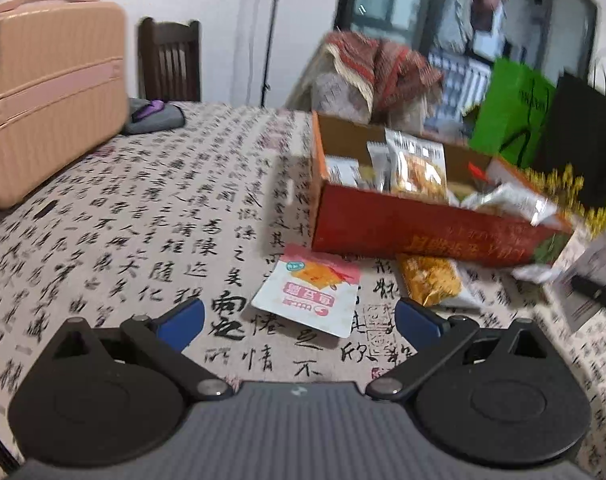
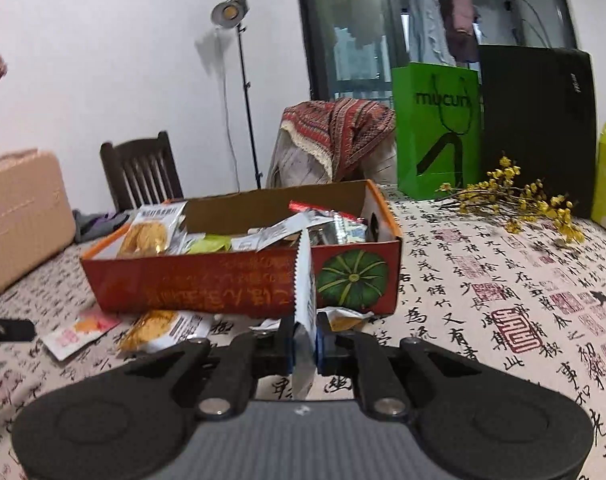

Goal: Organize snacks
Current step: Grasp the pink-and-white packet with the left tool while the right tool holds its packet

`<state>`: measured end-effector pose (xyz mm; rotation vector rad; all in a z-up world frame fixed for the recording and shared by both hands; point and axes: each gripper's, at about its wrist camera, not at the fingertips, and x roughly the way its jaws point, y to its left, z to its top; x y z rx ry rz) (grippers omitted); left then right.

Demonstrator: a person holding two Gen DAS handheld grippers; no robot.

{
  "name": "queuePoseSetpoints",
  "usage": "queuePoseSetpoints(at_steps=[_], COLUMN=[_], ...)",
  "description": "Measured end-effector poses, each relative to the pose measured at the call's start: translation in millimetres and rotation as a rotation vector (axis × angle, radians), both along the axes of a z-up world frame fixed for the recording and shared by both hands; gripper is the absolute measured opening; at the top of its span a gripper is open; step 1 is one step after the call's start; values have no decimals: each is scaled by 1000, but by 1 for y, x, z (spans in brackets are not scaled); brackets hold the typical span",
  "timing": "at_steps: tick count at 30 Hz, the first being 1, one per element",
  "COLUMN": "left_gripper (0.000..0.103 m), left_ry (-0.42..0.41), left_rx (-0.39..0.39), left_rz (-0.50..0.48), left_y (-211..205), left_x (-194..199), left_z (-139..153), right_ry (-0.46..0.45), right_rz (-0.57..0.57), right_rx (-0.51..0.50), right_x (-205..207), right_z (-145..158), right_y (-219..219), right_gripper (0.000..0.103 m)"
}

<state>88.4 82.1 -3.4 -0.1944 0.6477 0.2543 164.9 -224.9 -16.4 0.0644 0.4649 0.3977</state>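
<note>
Low in the right wrist view, the right gripper [image 2: 304, 344] has its jaws clamped on a white snack packet [image 2: 304, 292] held edge-on, its serrated end rising in front of the red cardboard box [image 2: 207, 284]. That box sits mid-frame on the calligraphy-print tablecloth [image 2: 483, 280], with more packets inside. In the left wrist view the left gripper [image 1: 299, 318] hangs with jaws wide apart and nothing between them, just above a pink-and-white packet [image 1: 309, 300] lying flat near the box [image 1: 403, 228]. An orange snack bag [image 1: 431, 280] lies right beside it.
</note>
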Motion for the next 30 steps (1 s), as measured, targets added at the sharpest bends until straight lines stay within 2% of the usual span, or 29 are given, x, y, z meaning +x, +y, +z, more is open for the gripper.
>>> queuePoseSetpoints(at_steps=[5,11,17,23,25,27,29,30], left_gripper=[103,103,103,103,98,83,73,73], left_ry=[118,188,165,152,145,134,124,123], left_rx=[112,134,75,79,82,82,84,85], left_rz=[-46,-71,-75,-65,-70,-71,-81,-83], left_y=[-4,-3,8,8,7,7,5,4], left_x=[37,64,76,77,76,74,71,70], left_z=[-14,-29,-33,-33,-32,-30,-28,-27], right_ry=[-20,-34,-32,-27,-23,-19,-19,-18], right_rz=[-19,-9,1,0,-2,-2,-2,-2], right_rx=[33,29,33,39,44,47,48,48], right_x=[-1,-5,-7,-6,-6,-6,-6,-6], right_z=[1,0,0,0,-1,-1,-1,-1], right_y=[-8,-6,-6,-6,-7,-8,-8,-8], right_gripper=[10,10,10,10,10,10,10,10])
